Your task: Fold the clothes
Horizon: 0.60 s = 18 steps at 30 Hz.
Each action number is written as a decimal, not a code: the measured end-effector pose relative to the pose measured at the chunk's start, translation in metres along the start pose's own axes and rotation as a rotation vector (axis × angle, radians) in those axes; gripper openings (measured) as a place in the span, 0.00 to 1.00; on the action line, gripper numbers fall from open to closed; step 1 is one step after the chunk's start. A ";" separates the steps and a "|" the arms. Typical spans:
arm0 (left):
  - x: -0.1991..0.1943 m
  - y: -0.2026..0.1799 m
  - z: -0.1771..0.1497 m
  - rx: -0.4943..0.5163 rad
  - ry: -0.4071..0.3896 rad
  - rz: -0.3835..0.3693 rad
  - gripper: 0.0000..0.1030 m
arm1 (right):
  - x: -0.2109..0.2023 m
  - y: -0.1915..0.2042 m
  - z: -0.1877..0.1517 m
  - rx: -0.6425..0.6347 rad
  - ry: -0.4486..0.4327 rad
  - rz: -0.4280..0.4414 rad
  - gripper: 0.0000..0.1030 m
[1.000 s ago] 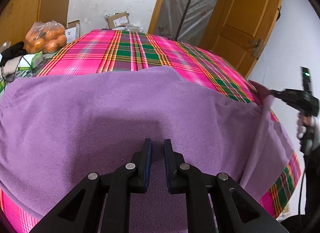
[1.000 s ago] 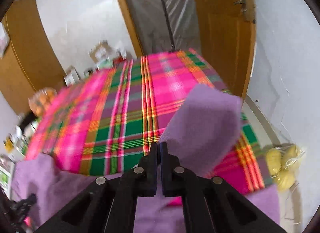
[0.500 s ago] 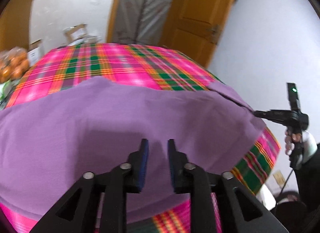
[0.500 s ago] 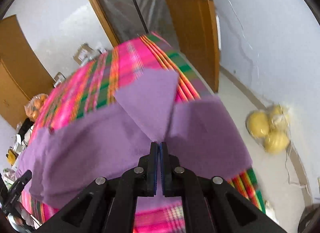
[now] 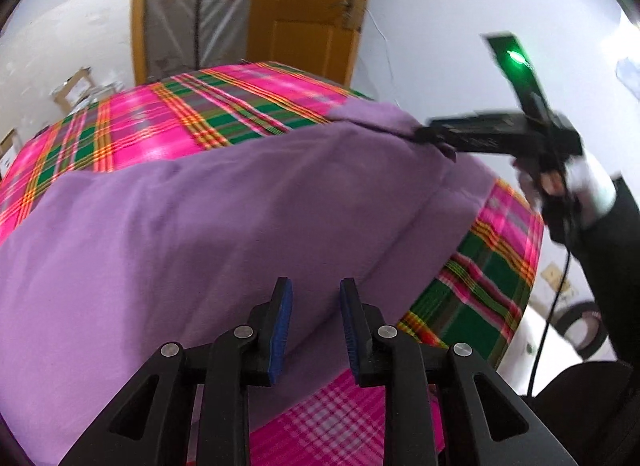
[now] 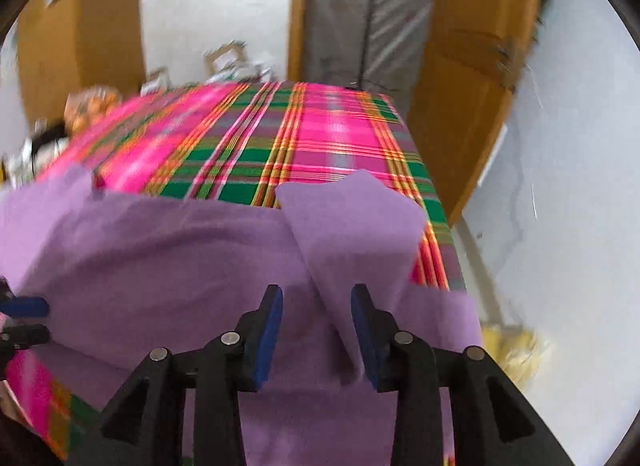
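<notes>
A purple garment [image 5: 240, 209] lies spread across a table covered by a pink and green plaid cloth [image 5: 168, 117]. The left gripper [image 5: 316, 326] hovers over the garment's near edge, jaws apart, nothing between the blue pads. The right gripper [image 6: 316, 330] is opening; a folded flap of the garment [image 6: 352, 225] sits between its pads, apparently released. Beyond the table's far edge, blurred cardboard boxes [image 6: 224, 57] stand with contents hidden. A bag of orange fruit [image 6: 90, 105] at far left and a yellowish bag [image 6: 516, 346] on the floor are too blurred to make out.
</notes>
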<state>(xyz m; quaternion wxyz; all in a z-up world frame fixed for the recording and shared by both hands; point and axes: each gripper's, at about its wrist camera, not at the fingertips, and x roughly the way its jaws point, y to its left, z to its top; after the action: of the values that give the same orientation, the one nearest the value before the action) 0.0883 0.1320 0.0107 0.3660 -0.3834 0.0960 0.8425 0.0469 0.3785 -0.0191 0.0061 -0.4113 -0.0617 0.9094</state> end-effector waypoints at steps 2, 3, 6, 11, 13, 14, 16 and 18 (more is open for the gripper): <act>0.003 -0.005 0.001 0.022 0.002 0.007 0.31 | 0.018 0.000 0.005 -0.030 0.041 -0.008 0.35; 0.004 -0.006 0.001 0.028 0.001 0.010 0.33 | 0.026 -0.001 0.008 -0.039 0.057 -0.009 0.35; 0.007 -0.010 0.002 0.051 0.001 0.027 0.33 | 0.036 -0.010 0.014 0.002 0.055 0.022 0.17; 0.010 -0.010 0.005 0.068 0.003 0.045 0.15 | 0.027 -0.037 0.015 0.135 0.018 0.071 0.03; 0.011 -0.008 0.007 0.062 0.001 0.038 0.08 | 0.015 -0.049 0.016 0.187 -0.020 0.081 0.03; 0.009 -0.008 0.008 0.059 -0.005 0.034 0.06 | 0.007 -0.057 0.016 0.222 -0.042 0.089 0.03; 0.003 -0.007 0.009 0.053 -0.024 0.028 0.04 | -0.009 -0.073 0.015 0.293 -0.086 0.103 0.03; -0.005 -0.005 0.011 0.043 -0.047 0.014 0.03 | -0.026 -0.090 0.008 0.367 -0.124 0.110 0.03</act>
<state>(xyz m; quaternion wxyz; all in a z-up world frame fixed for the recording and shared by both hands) 0.0877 0.1372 0.0226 0.3703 -0.3547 0.1081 0.8517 0.0546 0.4651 0.0162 0.0275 -0.3494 0.1275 0.9278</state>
